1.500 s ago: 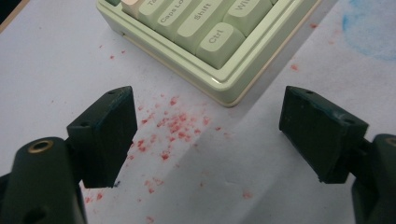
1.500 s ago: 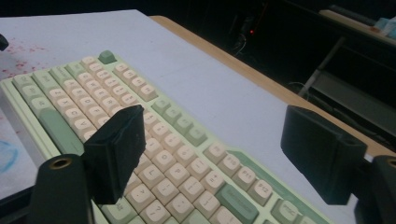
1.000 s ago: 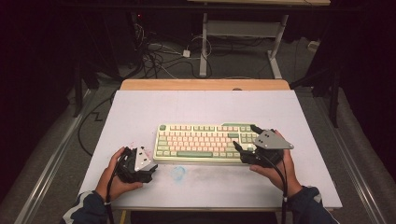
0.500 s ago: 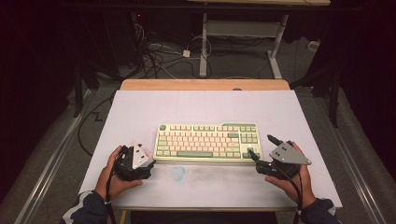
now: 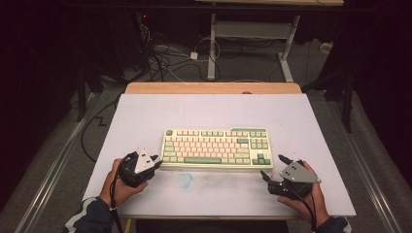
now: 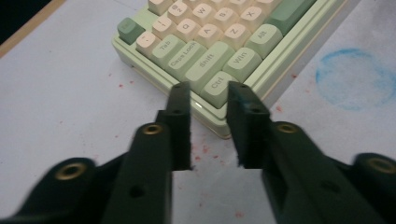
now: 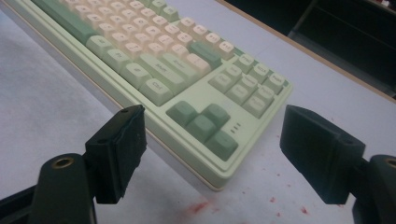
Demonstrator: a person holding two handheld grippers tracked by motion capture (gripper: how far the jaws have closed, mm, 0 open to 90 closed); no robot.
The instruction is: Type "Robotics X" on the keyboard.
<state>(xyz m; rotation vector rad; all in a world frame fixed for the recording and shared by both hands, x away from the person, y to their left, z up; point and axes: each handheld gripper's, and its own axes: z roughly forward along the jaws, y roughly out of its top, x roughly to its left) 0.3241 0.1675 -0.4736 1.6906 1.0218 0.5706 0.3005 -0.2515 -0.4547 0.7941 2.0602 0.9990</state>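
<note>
The keyboard [image 5: 216,148] has a pale green case, cream-pink letter keys and darker green modifier and arrow keys; the table [image 5: 311,121] is pale lilac-white, flecked with red specks near the keyboard's near corners, with a blue chalky ring [image 5: 185,180] near its near edge; its far edge shows bare tan wood; both grippers' jaws are black; the sleeve [image 5: 90,216] at near left is dark navy with white stripes.

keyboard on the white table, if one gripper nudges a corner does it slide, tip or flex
The keyboard looks like a rigid slab lying flat, so it probably won't flex or tip. A push at one corner would likely pivot it on the smooth table rather than move it straight. Its thick case, seen between the right gripper jaws, suggests some weight, so expect resistance.
</note>
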